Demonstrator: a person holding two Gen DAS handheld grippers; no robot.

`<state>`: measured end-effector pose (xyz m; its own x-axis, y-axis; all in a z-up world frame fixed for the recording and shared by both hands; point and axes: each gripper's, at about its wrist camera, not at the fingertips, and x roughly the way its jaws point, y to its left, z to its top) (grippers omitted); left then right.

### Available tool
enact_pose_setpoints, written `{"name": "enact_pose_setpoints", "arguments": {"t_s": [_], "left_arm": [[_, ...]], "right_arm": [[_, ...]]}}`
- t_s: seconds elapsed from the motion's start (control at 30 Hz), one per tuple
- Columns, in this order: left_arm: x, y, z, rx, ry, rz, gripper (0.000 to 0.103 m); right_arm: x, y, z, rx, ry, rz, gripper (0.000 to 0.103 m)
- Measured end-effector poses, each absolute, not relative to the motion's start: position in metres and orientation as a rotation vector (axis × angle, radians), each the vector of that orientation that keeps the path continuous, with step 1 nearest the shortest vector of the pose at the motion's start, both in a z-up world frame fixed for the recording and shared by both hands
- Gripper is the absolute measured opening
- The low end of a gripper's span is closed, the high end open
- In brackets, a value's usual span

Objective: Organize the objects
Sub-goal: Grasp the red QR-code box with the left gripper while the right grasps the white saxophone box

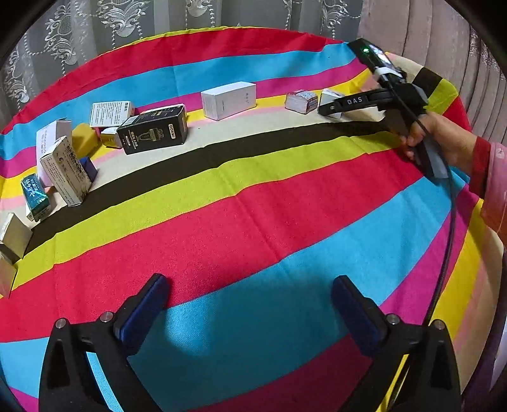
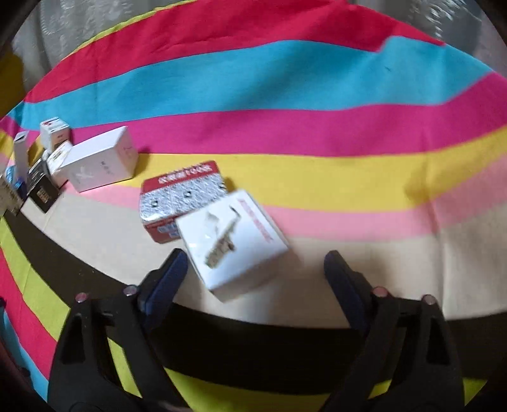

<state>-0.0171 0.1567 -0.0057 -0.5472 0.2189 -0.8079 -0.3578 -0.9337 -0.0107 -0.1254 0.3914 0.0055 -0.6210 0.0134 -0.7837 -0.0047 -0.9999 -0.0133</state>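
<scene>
Nearest the left wrist camera, the left gripper (image 1: 250, 298) hangs over the blue and red stripes of the striped cloth (image 1: 253, 196) near the tabletop's front edge, its jaws spread wide with nothing between them. The right gripper (image 2: 255, 272), held in the person's right hand (image 1: 443, 139) toward the right edge of the tabletop, is likewise spread apart and grips nothing; its left finger (image 2: 168, 279) lies just beside a white box (image 2: 233, 242) that sits tilted on the cream stripe between the jaws. That white box overlaps or touches a red and silver box (image 2: 177, 199) just behind it; the blur hides which. Farther along the same stripe, toward the middle of the tabletop, a larger white box (image 1: 228, 100) stands apart. Beyond it, toward the left edge, a black box (image 1: 154, 133) lies among a loose row of smaller cartons (image 1: 65, 171), some upright and some leaning. A lace curtain (image 1: 95, 28) hangs past the far edge.
</scene>
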Motion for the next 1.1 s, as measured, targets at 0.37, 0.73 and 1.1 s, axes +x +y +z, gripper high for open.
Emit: {"name": "enact_pose_setpoints", "arguments": {"t_s": [0.37,0.73,1.1], "left_arm": [[-0.135,0.241,-0.006,-1.258,0.332,2.322,0.103],[-0.284,0.334,-0.008,-1.33,0.277,2.408,0.103],[-0.239,0.308,0.0,-1.185,0.261,2.43,0.042]], "right_arm": [[-0.046,0.39,0.005,-1.344,-0.015,2.808,0.044],[-0.053,0.394,0.011,-1.35,0.001,2.809,0.046],[-0.055,0.395,0.012,-1.348,0.005,2.803,0.049]]}}
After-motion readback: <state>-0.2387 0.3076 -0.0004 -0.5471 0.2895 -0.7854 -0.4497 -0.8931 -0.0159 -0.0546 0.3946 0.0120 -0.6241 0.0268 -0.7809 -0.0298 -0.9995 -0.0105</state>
